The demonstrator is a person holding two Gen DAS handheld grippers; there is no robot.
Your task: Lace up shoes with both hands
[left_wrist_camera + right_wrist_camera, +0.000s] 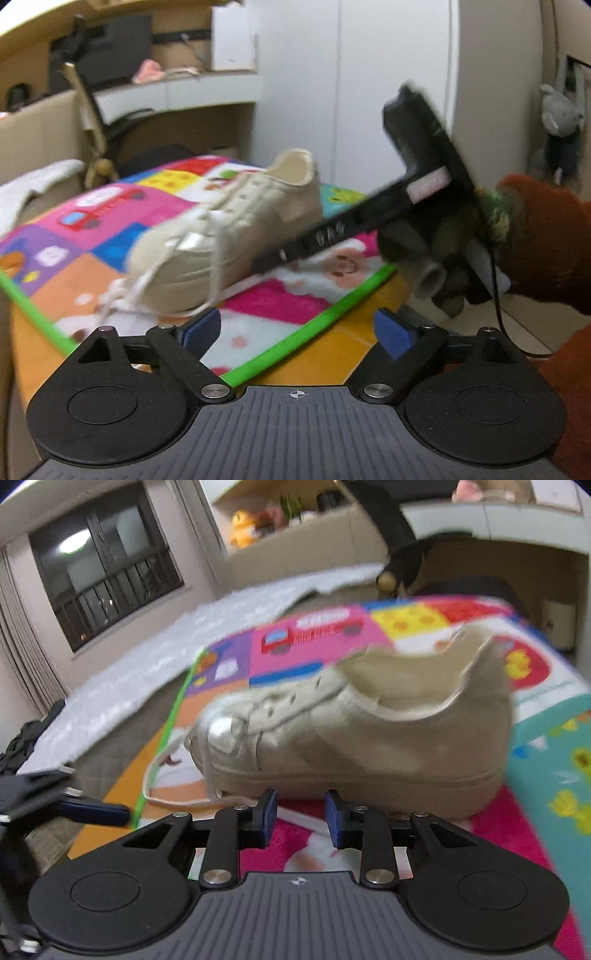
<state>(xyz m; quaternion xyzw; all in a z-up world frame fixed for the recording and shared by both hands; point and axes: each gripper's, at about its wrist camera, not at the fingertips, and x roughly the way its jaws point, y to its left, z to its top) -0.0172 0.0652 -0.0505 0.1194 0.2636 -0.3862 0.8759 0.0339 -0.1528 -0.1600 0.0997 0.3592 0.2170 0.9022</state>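
Both grippers are facing the beige shoe (354, 738) lying lengthwise across mid-frame, the right gripper (301, 821) hovering narrow and empty just below its sole, nearer than the wide-open, empty left gripper (297, 332).

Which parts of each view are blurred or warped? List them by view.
Left wrist view: the shoe and its laces are smeared by motion blur, the right gripper crossing the picture too; shelves bow from fisheye. Right wrist view: the shoe and play mat are streaked, the window curves at the edge, with a lamp's glare in its glass.
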